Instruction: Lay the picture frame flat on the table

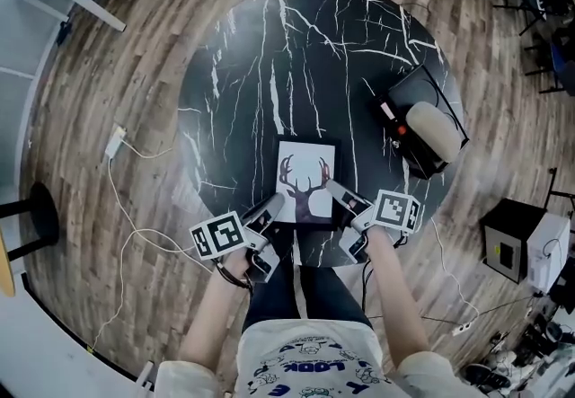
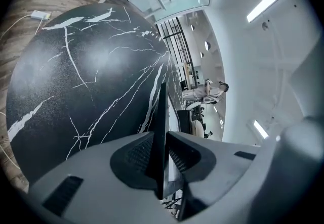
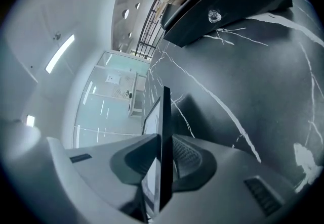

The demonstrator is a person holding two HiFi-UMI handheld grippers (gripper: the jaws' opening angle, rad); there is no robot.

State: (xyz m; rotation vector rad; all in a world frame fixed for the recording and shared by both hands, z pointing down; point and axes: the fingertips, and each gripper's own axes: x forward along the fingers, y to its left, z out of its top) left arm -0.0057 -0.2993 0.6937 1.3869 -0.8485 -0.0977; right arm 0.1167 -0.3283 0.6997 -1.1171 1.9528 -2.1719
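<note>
— Where is the table open?
— The left half and the middle are bare, from the far rim down to the picture frame near the front edge.
— What takes up the front?
— The picture frame itself, with the left gripper and the right gripper clamped on its lower corners.
— And the right side?
— A black case with a pale roll on it sits by the rim, apart from the picture frame. A bare strip runs between them.
</note>
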